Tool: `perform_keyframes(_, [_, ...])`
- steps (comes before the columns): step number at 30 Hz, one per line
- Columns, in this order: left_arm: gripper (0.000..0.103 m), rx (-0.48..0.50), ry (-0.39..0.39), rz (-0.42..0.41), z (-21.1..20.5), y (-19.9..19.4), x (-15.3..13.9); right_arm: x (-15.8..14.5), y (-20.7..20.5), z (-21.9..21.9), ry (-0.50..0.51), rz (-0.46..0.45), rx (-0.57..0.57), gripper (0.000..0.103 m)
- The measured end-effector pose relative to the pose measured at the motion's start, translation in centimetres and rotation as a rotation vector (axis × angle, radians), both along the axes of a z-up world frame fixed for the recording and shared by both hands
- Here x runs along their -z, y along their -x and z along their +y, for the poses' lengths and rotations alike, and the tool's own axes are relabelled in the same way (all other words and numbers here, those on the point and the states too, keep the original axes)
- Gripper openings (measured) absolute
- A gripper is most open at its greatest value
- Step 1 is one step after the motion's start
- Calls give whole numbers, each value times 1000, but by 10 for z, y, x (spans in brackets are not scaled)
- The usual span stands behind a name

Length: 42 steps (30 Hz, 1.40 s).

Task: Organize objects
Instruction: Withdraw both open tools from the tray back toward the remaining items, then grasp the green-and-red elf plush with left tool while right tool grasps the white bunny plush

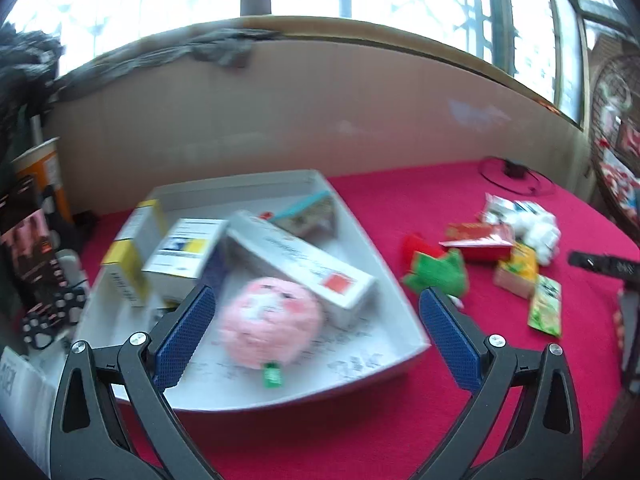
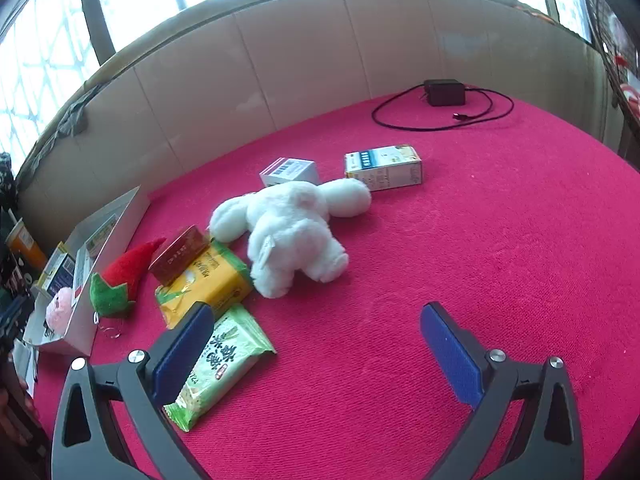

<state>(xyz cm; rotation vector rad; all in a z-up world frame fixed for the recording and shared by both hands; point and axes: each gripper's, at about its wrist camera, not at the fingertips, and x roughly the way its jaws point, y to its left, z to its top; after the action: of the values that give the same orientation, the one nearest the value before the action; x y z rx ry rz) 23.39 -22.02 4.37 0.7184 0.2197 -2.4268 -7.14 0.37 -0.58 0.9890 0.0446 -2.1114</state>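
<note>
Your left gripper (image 1: 316, 328) is spread wide, nothing between the pads, over the near part of the white tray (image 1: 400, 292). The tray's near rim sits just past your fingertips; red cloth (image 1: 360, 420) is open below it and to the right. In the tray: pink plush ball (image 1: 270, 322) with a green tag at the near side, long white box (image 1: 304, 260) touching it behind, blue-yellow box (image 1: 184, 252) and yellow box (image 1: 126, 268) to the left. View is blurred.

Your right gripper (image 2: 316, 344) is also wide, holding nothing. Open cloth lies ahead and right. Green snack pack (image 2: 228, 356) is partly behind the left pad; contact unclear. Beyond: yellow pack (image 2: 208, 284), strawberry plush (image 2: 120, 276), white plush (image 2: 292, 228) lying flat, two small boxes (image 2: 384, 168) behind it. Charger with cable (image 2: 444, 92) sits by the far wall.
</note>
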Motion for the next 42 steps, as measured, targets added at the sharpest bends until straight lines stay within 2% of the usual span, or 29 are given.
perform_keyframes(3, [103, 222, -88, -54, 38, 41, 11, 9, 13, 7, 26, -81, 31, 103])
perform_keyframes(4, [103, 268, -112, -66, 49, 52, 15, 11, 15, 10, 42, -97, 34, 103])
perform_keyframes(8, [103, 323, -148, -128, 69, 91, 28, 10, 16, 15, 81, -113, 32, 103])
perform_keyframes(11, [103, 288, -163, -142, 68, 102, 33, 10, 18, 17, 105, -127, 27, 103])
perform_keyframes(15, [103, 161, -153, -35, 53, 88, 17, 11, 21, 21, 140, -147, 22, 103])
perform_keyframes(17, [103, 100, -143, -6, 41, 86, 8, 12, 22, 22, 153, -154, 19, 103])
perform_keyframes(21, [103, 54, -134, -78, 23, 109, 7, 13, 25, 26, 186, -172, 16, 103])
perform_keyframes(25, [103, 32, -131, -161, 14, 142, 20, 13, 27, 30, 216, -187, 16, 103])
perform_keyframes(27, [103, -5, -153, -212, 9, 155, 31, 11, 27, 25, 186, -174, 9, 103])
perform_keyframes(29, [101, 0, -194, -233, 5, 162, 41, 5, 28, 15, 147, -135, -21, 103])
perform_keyframes(30, [100, -8, -158, -247, 9, 164, 43, 0, 28, 10, 138, -107, -36, 103])
perform_keyframes(32, [95, 8, -138, -269, 14, 167, 47, -12, 29, -3, 134, -47, -64, 103])
perform_keyframes(34, [82, -3, -138, -265, 13, 166, 46, -19, 34, -21, 112, -11, -82, 103])
perform_keyframes(36, [75, -17, -135, -256, 10, 163, 46, -17, 43, -41, 84, -16, -92, 103])
perform_keyframes(39, [65, -16, -128, -254, 9, 158, 45, 2, 52, -72, -18, -41, -110, 102])
perform_keyframes(41, [56, -23, -120, -249, 8, 155, 45, 11, 51, -83, -83, -35, -115, 97])
perform_keyframes(42, [51, -27, -127, -241, 6, 153, 44, 7, 48, -84, -81, -17, -124, 79])
